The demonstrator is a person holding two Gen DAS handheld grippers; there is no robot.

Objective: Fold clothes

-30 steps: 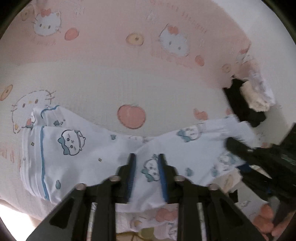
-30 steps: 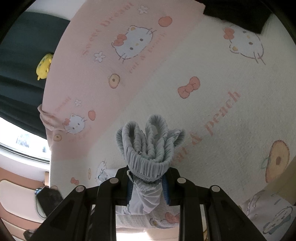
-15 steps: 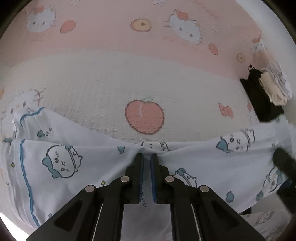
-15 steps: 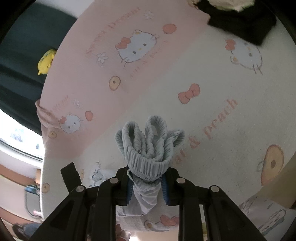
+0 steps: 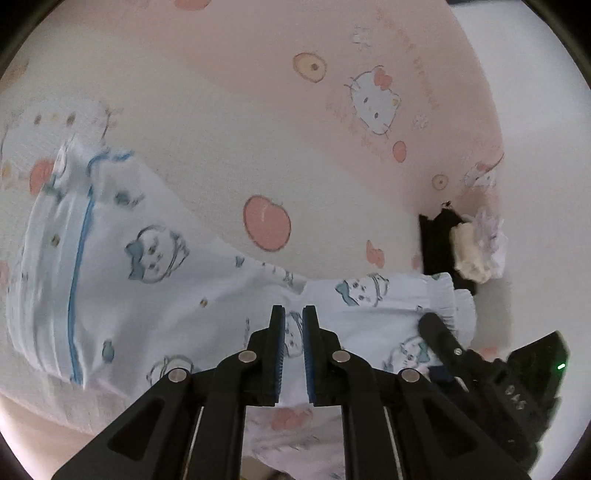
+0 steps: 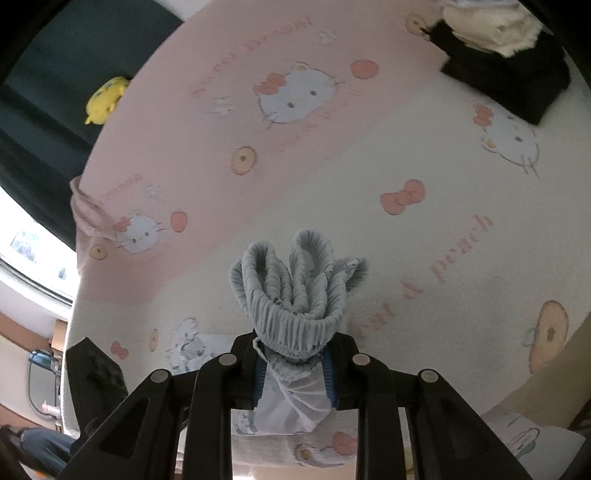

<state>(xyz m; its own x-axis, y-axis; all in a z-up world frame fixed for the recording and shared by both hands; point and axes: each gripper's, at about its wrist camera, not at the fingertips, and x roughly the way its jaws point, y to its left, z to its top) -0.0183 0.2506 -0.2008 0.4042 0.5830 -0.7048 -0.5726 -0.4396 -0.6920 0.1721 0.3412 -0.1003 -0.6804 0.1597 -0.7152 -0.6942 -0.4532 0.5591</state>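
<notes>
Tongs [image 6: 293, 365] on the right clamp bunched waistband [image 6: 295, 291].

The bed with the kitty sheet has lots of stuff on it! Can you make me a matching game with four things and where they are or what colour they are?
Things:
1. pyjama shorts
2. yellow plush toy
3. black folded garment
4. gathered waistband

Descriptions:
A. bunched up, pinched in the right tongs
B. white with little cat faces and a blue stripe, spread on the sheet
C. sits at the far edge against the dark background
D. has a cream folded cloth on top

Pairs: 1-B, 2-C, 3-D, 4-A
</notes>
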